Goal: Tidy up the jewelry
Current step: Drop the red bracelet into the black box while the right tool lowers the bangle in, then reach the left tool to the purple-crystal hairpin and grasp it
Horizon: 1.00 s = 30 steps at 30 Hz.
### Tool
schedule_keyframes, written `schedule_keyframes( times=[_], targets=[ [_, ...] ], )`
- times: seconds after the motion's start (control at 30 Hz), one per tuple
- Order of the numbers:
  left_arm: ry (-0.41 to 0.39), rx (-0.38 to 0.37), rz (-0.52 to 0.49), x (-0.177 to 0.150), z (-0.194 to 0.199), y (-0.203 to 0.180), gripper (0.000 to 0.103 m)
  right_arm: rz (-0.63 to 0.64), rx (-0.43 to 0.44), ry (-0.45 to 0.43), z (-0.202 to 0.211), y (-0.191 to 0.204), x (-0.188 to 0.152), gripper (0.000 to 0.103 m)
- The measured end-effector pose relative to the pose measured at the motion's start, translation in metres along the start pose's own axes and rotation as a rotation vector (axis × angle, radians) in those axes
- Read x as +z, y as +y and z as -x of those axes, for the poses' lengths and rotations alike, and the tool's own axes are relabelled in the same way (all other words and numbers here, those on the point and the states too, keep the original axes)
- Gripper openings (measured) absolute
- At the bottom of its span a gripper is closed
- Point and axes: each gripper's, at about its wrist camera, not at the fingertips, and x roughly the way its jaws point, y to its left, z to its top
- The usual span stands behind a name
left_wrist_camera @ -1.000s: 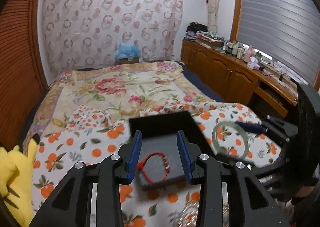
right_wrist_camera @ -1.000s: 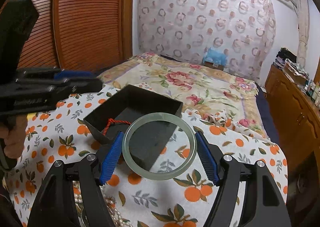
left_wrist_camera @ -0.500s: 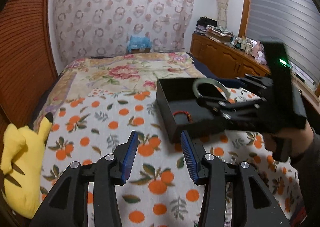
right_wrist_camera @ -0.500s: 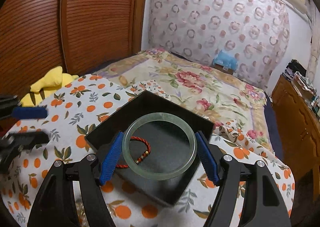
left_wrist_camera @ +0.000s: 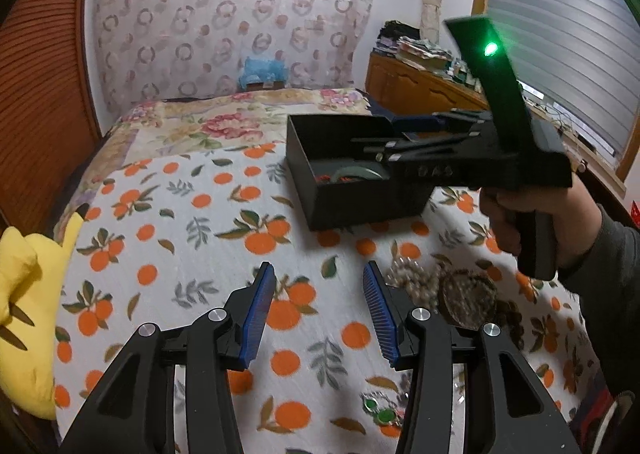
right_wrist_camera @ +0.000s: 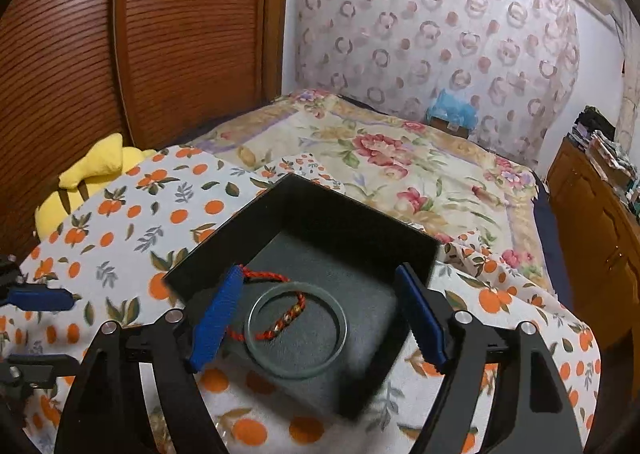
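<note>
Our right gripper (right_wrist_camera: 320, 318) has released one jade bangle (right_wrist_camera: 295, 330) onto one red bracelet (right_wrist_camera: 280, 318) in the box (right_wrist_camera: 360, 230); both grippers gape, left gripper (left_wrist_camera: 319, 308) empty.

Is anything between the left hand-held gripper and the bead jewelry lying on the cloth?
Nothing visible. The left hand-held gripper is open above the orange-print cloth, and the bead jewelry lies just to its right with only bare cloth between.

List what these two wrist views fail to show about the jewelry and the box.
- Left wrist view: the green bangle and red bracelet are mostly hidden by the black box wall and the right gripper.
- Left wrist view: the bead pile is partly covered by the left gripper.
- Right wrist view: the box's near corner is blurred.
</note>
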Motion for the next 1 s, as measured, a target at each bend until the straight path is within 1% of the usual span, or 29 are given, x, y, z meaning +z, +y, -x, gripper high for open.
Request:
schedule_keyframes(
  times=[0.1, 0.23, 0.33, 0.47, 0.5, 0.6, 0.7, 0.93, 1.0],
  targets=[
    [0.007, -0.011, -0.006, -0.007, 0.003, -0.005, 0.044, -0.024, 0.002, -0.021, 0.026, -0.002, -0.013, 0.080],
    [0.016, -0.031, -0.014, -0.019, 0.009, -0.013, 0.044, -0.029, 0.003, -0.036, 0.068, 0.001, -0.044, 0.078],
    [0.024, -0.048, -0.011, -0.026, 0.011, -0.020, 0.044, -0.044, 0.015, -0.022, 0.092, 0.001, -0.071, 0.073],
    [0.036, -0.062, -0.033, -0.031, 0.011, -0.033, 0.044, -0.051, 0.027, 0.013, 0.112, 0.001, -0.106, 0.063],
    [0.041, -0.067, -0.038, -0.032, 0.011, -0.036, 0.044, -0.049, 0.027, 0.023, 0.114, 0.002, -0.112, 0.060],
    [0.056, -0.073, -0.056, -0.035, 0.008, -0.043, 0.044, -0.061, 0.036, 0.049, 0.118, 0.004, -0.128, 0.055],
    [0.072, -0.079, -0.067, -0.038, 0.005, -0.048, 0.044, -0.070, 0.054, 0.068, 0.120, 0.008, -0.140, 0.052],
    [0.090, -0.088, -0.082, -0.043, 0.005, -0.053, 0.044, -0.055, 0.091, 0.115, 0.114, 0.020, -0.151, 0.048],
    [0.094, -0.088, -0.083, -0.044, 0.004, -0.053, 0.044, -0.050, 0.095, 0.130, 0.110, 0.022, -0.153, 0.044]
  ],
)
